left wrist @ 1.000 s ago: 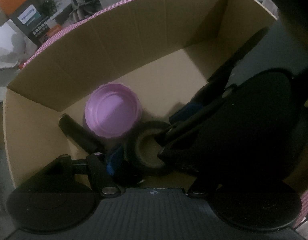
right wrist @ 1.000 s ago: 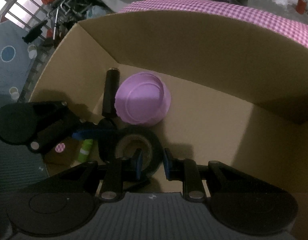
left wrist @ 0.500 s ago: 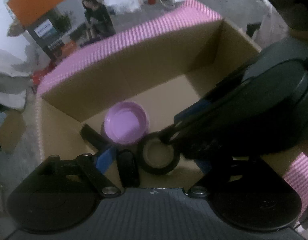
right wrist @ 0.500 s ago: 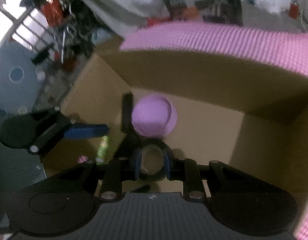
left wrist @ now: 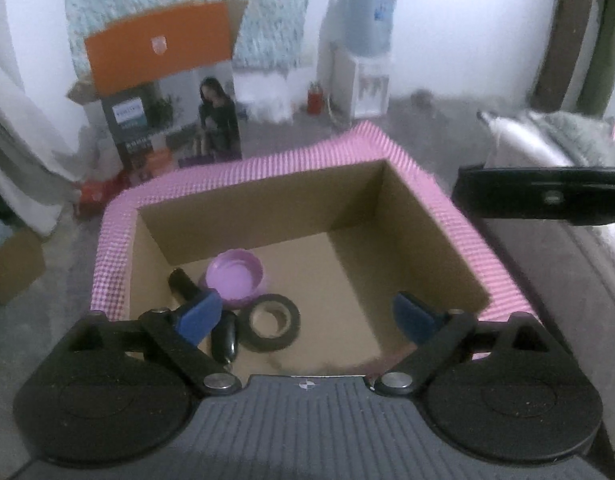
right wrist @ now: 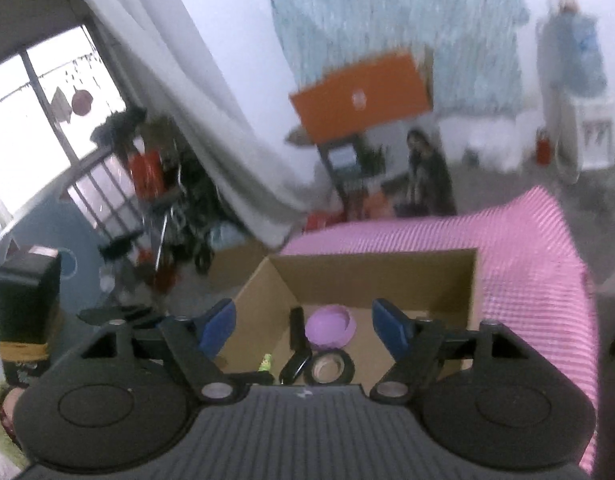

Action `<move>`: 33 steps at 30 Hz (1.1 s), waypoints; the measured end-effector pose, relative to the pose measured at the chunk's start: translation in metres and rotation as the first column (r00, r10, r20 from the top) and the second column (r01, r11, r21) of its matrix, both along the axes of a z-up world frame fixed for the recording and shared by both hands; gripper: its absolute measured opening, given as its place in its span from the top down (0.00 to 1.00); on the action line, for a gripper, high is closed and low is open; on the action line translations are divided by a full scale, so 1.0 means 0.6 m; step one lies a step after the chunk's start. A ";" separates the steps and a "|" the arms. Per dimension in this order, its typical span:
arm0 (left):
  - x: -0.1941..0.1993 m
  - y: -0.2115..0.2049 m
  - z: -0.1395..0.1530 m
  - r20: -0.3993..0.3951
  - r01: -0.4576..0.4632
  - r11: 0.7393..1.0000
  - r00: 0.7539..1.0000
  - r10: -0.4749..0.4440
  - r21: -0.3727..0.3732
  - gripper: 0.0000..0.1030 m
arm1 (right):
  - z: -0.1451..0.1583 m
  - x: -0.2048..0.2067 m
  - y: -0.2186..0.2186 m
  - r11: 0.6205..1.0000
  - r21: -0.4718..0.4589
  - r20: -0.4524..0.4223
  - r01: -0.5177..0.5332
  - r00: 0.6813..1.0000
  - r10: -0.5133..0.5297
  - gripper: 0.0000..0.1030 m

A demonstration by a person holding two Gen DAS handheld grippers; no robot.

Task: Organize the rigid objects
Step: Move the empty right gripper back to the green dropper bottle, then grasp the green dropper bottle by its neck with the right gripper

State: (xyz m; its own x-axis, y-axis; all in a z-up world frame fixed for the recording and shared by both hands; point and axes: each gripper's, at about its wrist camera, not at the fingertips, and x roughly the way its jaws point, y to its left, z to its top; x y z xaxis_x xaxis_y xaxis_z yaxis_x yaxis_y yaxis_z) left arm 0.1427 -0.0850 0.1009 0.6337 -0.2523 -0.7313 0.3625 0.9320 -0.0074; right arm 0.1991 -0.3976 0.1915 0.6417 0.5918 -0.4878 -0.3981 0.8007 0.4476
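Cluttered room behind; pink-checked cardboard box [left wrist: 447, 216] holds tape roll [left wrist: 272, 322] at 6 o'clock of purple bowl [left wrist: 235, 276]. Left gripper [left wrist: 307, 314] and right gripper [right wrist: 303, 326] just opened, fingers empty.

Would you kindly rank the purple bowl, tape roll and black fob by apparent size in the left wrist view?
1-2. Purple bowl and tape roll: look alike, so unranked.
3. Black fob: smallest.
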 end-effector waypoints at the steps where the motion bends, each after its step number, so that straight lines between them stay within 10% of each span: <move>1: -0.019 -0.001 -0.002 0.022 -0.008 1.000 1.000 0.008 -0.003 0.07 | 0.002 -0.020 -0.009 1.000 0.005 0.018 0.012 1.000 -0.012 0.20; 15: -0.117 -0.009 -0.129 0.012 -0.012 1.000 1.000 0.012 -0.019 0.08 | -0.107 -0.148 0.002 0.997 0.012 -0.024 0.082 0.996 -0.082 0.16; 33: -0.101 -0.022 -0.192 0.067 0.058 0.998 0.996 -0.056 -0.025 0.40 | -0.196 -0.104 0.093 1.000 -0.026 -0.179 -0.001 0.984 -0.004 0.54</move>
State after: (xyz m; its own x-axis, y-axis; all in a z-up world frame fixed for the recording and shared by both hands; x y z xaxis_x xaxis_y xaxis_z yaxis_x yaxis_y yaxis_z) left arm 0.0821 -0.0982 -0.0144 0.6646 -0.3086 -0.6804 0.4158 0.9094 -0.0063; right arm 0.1370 -0.3416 0.0740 0.5438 0.5768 -0.6096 -0.3123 0.8133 0.4909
